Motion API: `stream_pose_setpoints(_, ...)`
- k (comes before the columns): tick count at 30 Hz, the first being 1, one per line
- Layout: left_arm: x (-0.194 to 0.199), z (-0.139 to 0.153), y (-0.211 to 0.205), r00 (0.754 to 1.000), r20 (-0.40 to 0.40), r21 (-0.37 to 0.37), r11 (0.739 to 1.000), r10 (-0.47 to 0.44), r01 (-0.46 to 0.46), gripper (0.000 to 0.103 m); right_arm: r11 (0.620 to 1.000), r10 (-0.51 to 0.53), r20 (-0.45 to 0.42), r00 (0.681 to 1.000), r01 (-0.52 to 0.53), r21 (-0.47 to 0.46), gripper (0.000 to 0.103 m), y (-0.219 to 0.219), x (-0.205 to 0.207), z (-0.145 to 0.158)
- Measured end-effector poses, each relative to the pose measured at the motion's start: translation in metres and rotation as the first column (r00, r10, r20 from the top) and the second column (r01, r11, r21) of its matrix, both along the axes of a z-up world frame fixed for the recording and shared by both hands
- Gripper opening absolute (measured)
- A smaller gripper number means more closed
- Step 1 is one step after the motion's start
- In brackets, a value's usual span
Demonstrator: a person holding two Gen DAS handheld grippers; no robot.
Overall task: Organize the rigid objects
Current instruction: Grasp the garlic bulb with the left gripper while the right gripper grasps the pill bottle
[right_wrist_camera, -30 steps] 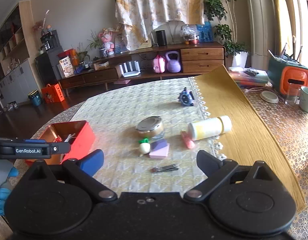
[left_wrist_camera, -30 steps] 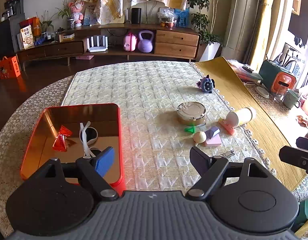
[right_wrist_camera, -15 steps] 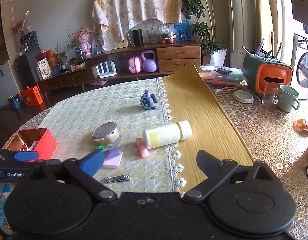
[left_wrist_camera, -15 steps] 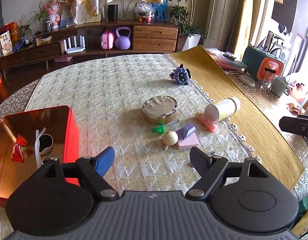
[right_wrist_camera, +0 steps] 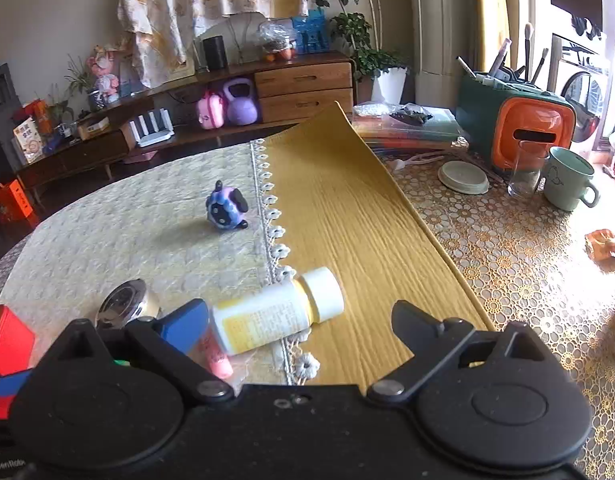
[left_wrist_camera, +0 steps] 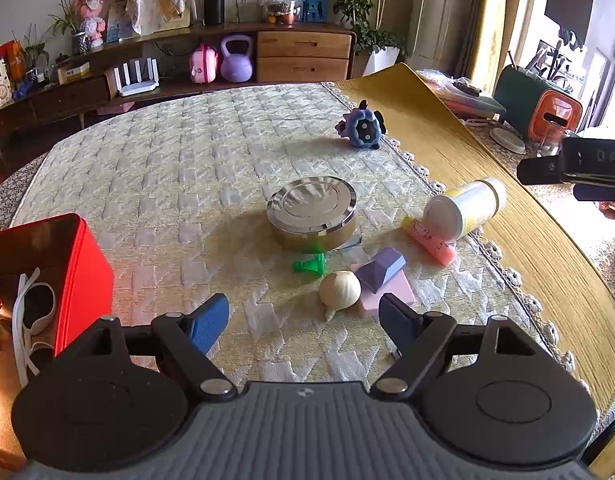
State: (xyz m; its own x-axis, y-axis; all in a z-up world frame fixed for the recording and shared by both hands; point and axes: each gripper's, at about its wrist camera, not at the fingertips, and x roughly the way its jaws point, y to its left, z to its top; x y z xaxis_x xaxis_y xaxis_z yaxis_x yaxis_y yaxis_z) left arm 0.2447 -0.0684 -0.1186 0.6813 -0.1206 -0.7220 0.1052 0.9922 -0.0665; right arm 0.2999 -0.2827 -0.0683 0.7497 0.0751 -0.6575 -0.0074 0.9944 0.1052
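Observation:
My left gripper (left_wrist_camera: 303,316) is open and empty over the cream cloth, just short of a cream garlic toy (left_wrist_camera: 339,290), a purple block (left_wrist_camera: 381,264) on a pink slab (left_wrist_camera: 391,294) and a green piece (left_wrist_camera: 310,265). Behind them sits a round metal tin (left_wrist_camera: 312,210). The red box (left_wrist_camera: 81,264) at the left holds a white cord. My right gripper (right_wrist_camera: 299,316) is open and empty, close above a white and yellow bottle (right_wrist_camera: 275,314) lying on its side beside a pink piece (right_wrist_camera: 217,356). The bottle also shows in the left wrist view (left_wrist_camera: 463,208).
A blue-purple plush toy (right_wrist_camera: 226,206) stands farther back on the cloth. A yellow mat (right_wrist_camera: 347,232) runs along the right. Beyond it are a green mug (right_wrist_camera: 567,180), a glass (right_wrist_camera: 525,168), a lid (right_wrist_camera: 463,176) and an orange-green caddy (right_wrist_camera: 527,128).
Both grippers have moved to the right. The left one has left the red box and come near the small toys. The right one has closed in on the lying bottle.

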Motion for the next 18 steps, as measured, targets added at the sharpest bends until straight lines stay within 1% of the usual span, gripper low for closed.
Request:
stream_pose_setpoints(4,0.011,-0.008,0.001,1.000,-0.013,-0.004,1.000,-0.007,0.007,0.082,0.999,-0.031,-0.028,0.999,0.031,-0.020,0.097,0.008,0.022,-0.011)
stream_pose_setpoints(8,0.019,-0.012,0.002,1.000,-0.010,-0.017,1.000,-0.020,0.020,0.082,0.999,-0.050,-0.065,0.997,0.051,0.000,0.095,0.012,0.038,-0.022)
stream_pose_setpoints(11,0.022,-0.014,0.001,0.999,-0.012,-0.030,0.999,-0.039,0.039,0.082,0.998,-0.056,-0.090,0.994,0.059,0.036,0.092,0.013,0.043,-0.028)
stream_pose_setpoints(13,0.024,-0.017,0.000,0.999,-0.012,-0.037,0.998,-0.051,0.051,0.079,0.996,-0.066,-0.103,0.992,0.072,0.051,0.092,0.014,0.047,-0.031)
stream_pose_setpoints(15,0.027,-0.019,-0.002,0.998,-0.019,-0.039,0.997,-0.061,0.060,0.068,0.994,-0.073,-0.116,0.991,0.082,0.074,0.090,0.014,0.050,-0.033)
stream_pose_setpoints(18,0.031,-0.023,-0.001,0.998,-0.028,-0.057,0.996,-0.065,0.063,0.061,0.988,-0.086,-0.143,0.986,0.103,0.114,0.089,0.012,0.055,-0.039)
